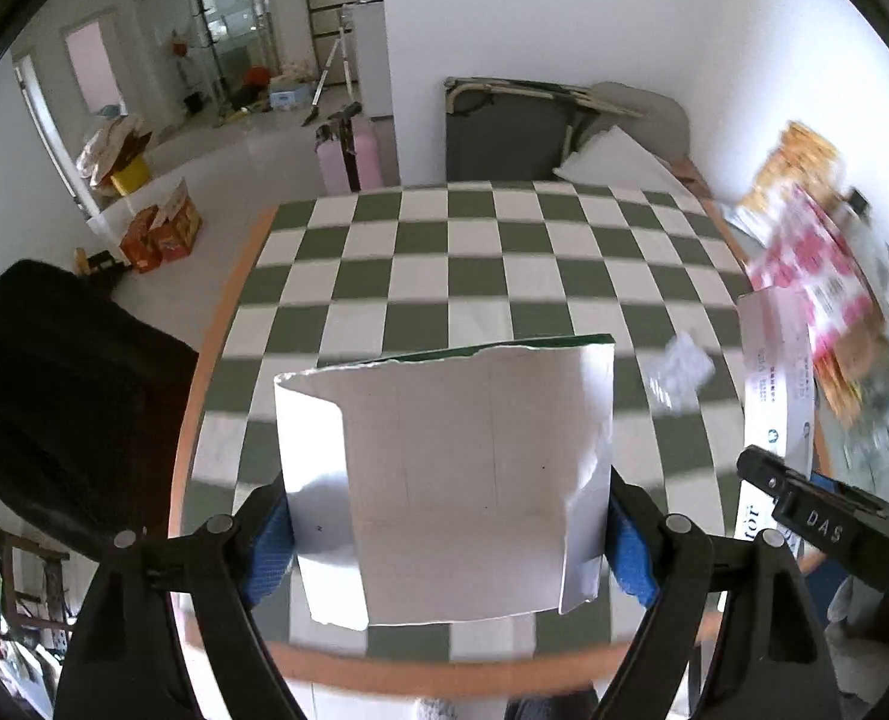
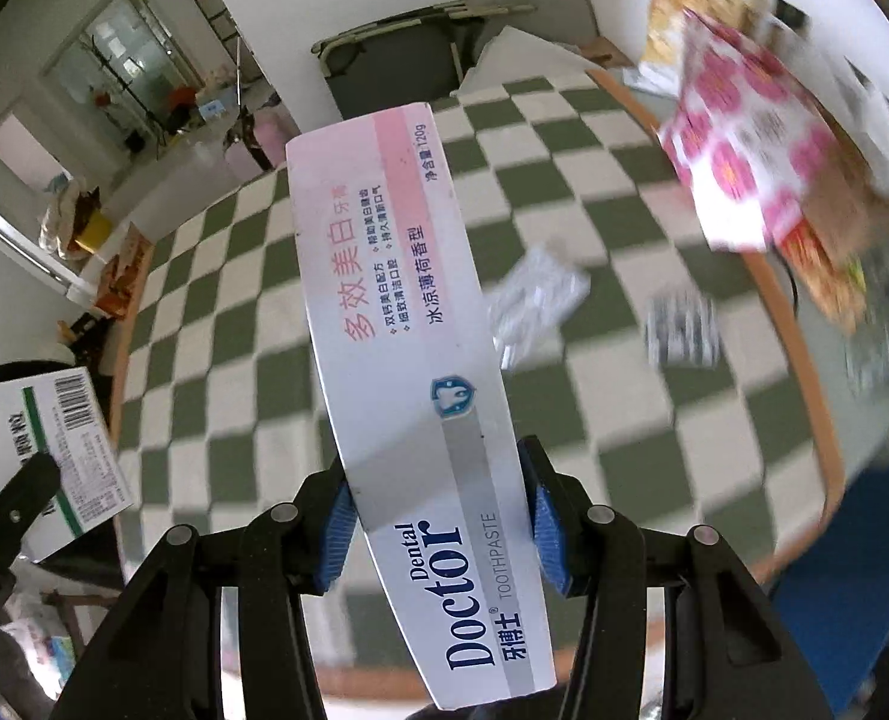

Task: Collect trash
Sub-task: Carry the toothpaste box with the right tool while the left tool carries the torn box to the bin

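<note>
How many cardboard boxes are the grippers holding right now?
2. A torn-open white box sits clamped in the left gripper; a toothpaste box sits clamped in the right gripper. None other looks held.

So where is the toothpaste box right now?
The right gripper holds the toothpaste box up over the checkered table, in the middle of the right wrist view.

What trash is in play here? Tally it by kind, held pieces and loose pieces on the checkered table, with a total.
Boxes held: 2, the torn white box in the left tongs and the toothpaste box in the right tongs.
Small silvery packets loose on the checkered table: 2.
Total: 4.
</note>
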Available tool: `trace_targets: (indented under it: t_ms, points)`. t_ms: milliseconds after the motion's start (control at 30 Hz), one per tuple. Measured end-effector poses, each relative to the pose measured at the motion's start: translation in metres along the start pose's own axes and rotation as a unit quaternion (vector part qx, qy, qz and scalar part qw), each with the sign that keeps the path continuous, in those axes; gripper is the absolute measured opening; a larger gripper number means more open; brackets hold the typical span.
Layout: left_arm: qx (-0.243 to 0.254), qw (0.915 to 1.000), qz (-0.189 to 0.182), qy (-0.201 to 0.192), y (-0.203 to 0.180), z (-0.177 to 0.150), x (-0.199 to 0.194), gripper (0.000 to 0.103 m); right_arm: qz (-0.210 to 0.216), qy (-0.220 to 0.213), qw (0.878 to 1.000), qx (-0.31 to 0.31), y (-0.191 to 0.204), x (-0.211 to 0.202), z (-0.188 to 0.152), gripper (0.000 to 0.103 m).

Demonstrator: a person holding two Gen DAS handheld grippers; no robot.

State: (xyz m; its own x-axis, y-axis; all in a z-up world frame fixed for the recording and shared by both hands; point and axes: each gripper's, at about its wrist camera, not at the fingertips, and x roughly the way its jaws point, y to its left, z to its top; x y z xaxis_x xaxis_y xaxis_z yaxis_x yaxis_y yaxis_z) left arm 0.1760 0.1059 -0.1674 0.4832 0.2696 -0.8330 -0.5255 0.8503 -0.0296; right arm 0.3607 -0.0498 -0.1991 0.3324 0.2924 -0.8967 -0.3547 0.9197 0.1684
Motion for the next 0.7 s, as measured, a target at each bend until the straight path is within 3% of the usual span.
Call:
trace_targets:
  t_ms: [200, 400, 533, 700]
  points:
    - [0.018, 0.9993, -0.022, 0.025, 0.022, -0.070, -0.026, 0.084, 0.011, 0.028, 0.999, 0.015, 0.018, -0.032, -0.116, 0.052]
    - [0.012, 0.9973, -0.025, 0.067, 0.037, -0.138, -0.023, 0.084, 0.018, 0.088, 0.996, 0.003, 0.022, -0.030, -0.210, 0.052]
    - [-0.012, 0.9933, -0.022, 0.113, 0.046, -0.187, -0.002, 0.084, 0.018, 0.135, 0.991, -0.010, 0.016, -0.010, -0.260, 0.052]
    - [-0.039, 0.9806, -0.031, 0.189, 0.052, -0.264, 0.051, 0.084, 0.013, 0.206, 0.978, -0.025, -0.002, 0.039, -0.332, 0.052]
